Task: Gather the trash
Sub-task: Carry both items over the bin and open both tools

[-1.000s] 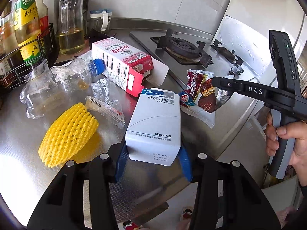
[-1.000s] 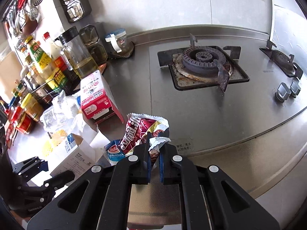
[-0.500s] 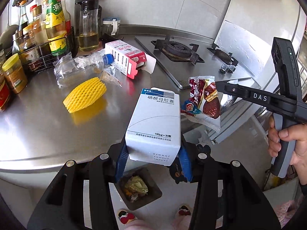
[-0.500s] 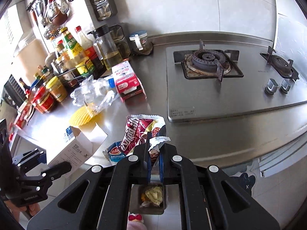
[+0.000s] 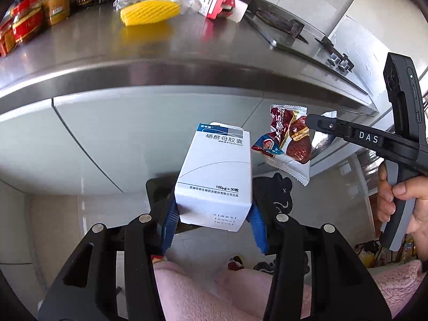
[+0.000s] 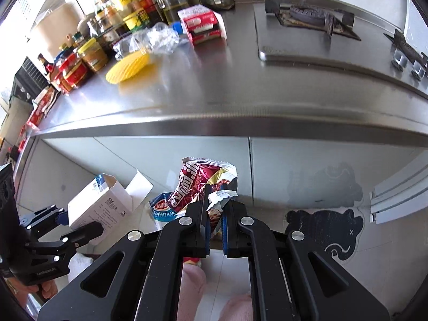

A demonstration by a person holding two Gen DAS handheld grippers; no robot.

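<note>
Blue pads of my left hand-held gripper (image 5: 214,222) are clamped on the lower end of a white medicine box (image 5: 215,176), one pad on each side wall, with the box's long axis running straight out along the fingers and its open flap at the far end. My right hand-held gripper (image 6: 215,227) is pressed nearly together, pinching the crimped edge of a red snack wrapper (image 6: 198,184) that hangs forward and crumpled from the tips. In the left view the two loads sit just beside each other, wrapper to the right of the box, not touching as far as I can tell.

Both loads are off the desk (image 6: 240,85) and out in front of its steel edge, held over the floor before the pale cabinet fronts (image 5: 120,139). Under the box I can make out a dark corner of what I take to be the bin (image 5: 157,187), mostly hidden by the box itself. So the drop lies below and a little ahead of my left fingers; that hand looks the nearer one, and the right would have to come across toward it.

Back on the desk more trash waits: a yellow foam net (image 6: 128,67), a crushed clear bottle (image 6: 152,38) behind it, and a red-and-white carton (image 6: 202,24).
</note>
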